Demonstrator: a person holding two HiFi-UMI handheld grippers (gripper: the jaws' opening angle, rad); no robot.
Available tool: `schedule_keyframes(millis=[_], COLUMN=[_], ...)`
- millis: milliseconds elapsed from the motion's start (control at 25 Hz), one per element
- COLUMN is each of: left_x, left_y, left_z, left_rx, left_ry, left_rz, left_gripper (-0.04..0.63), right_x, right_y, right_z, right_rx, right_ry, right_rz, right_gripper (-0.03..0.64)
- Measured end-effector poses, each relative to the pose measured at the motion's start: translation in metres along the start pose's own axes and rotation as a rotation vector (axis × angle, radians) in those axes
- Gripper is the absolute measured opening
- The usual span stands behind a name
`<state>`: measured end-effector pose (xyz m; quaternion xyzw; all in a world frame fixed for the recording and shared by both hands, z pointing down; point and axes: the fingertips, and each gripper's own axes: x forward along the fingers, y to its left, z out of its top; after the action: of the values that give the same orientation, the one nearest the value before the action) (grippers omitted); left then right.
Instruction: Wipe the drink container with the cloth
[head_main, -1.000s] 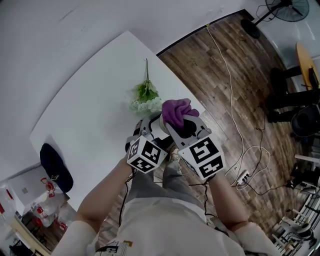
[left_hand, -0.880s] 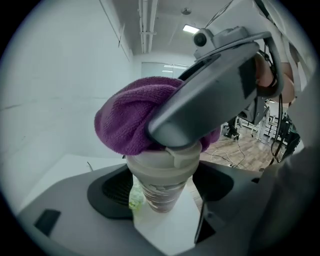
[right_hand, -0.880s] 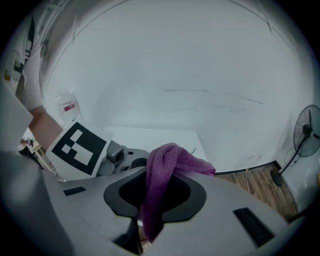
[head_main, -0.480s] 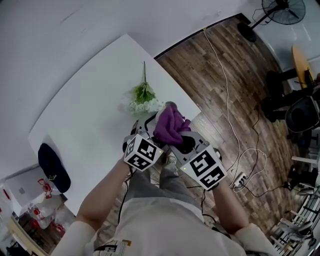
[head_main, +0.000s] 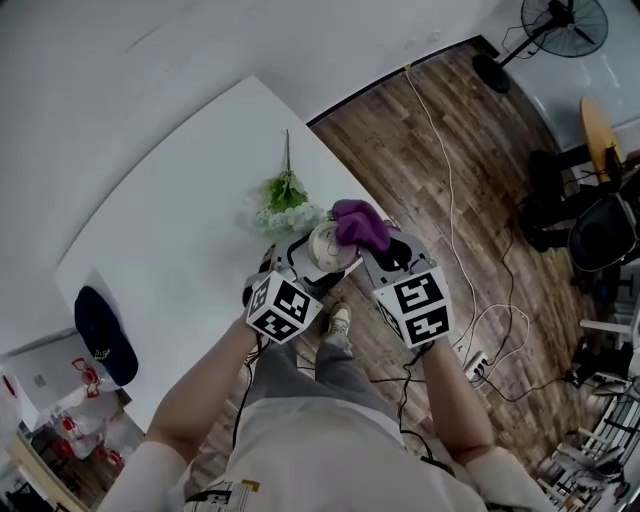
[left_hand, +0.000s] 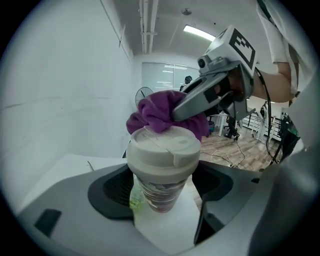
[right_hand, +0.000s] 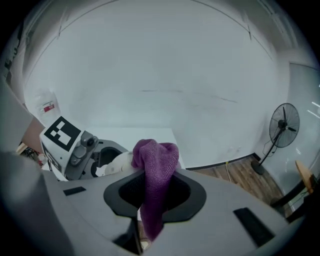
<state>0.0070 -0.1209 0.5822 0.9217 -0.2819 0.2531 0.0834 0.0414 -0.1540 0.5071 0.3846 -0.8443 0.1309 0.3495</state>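
Our left gripper (left_hand: 161, 192) has its jaws closed on the lower body of the drink container (left_hand: 162, 167) — a lidded paper cup held upright in the air, over the near edge of the white table (head_main: 170, 230). Our right gripper (right_hand: 156, 197) is clamped on the purple cloth (right_hand: 155, 165), with a bunched fold sticking out past the jaw tips and a tail hanging below them. That bunched end sits against the far rim of the cup's lid (left_hand: 162, 142), so we judge the wipe itself to be the step in hand, working at the top of the container.

The next move calls for a firm hold on the left while we sweep the cloth across the lid and then down around the wall. Our left jaws cover part of that wall — we would likely need to turn the cup to reach it.

Beyond the cup, a bunch of flowers (head_main: 285, 200) lies on the table, and a dark cap (head_main: 105, 335) sits near its far corner.
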Motion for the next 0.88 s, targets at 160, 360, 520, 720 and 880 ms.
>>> schedule_keyframes(millis=[160, 360, 520, 720, 880], left_x=[0.000, 0.002, 0.001, 0.001, 0.002], left_y=[0.001, 0.000, 0.000, 0.001, 0.001], left_z=[0.000, 0.000, 0.000, -0.001, -0.001], left_rx=[-0.001, -0.006, -0.008, -0.009, -0.017], left_ry=[-0.005, 0.002, 0.005, 0.006, 0.004], left_rz=[0.002, 0.016, 0.019, 0.016, 0.012], left_gripper=[0.380, 0.380, 0.382, 0.381, 0.380], right_x=[0.021, 0.026, 0.015, -0.004, -0.011], right_y=[0.019, 0.057, 0.085, 0.081, 0.049], right_z=[0.026, 0.032, 0.023, 0.004, -0.011], right_rx=[-0.021, -0.104, -0.201, -0.218, -0.123], right_ry=[-0.040, -0.022, 0.008, 0.055, 0.068], right_rz=[0.065, 0.146, 0.202, 0.219, 0.130], right_gripper=[0.094, 0.092, 0.092, 0.091, 0.091])
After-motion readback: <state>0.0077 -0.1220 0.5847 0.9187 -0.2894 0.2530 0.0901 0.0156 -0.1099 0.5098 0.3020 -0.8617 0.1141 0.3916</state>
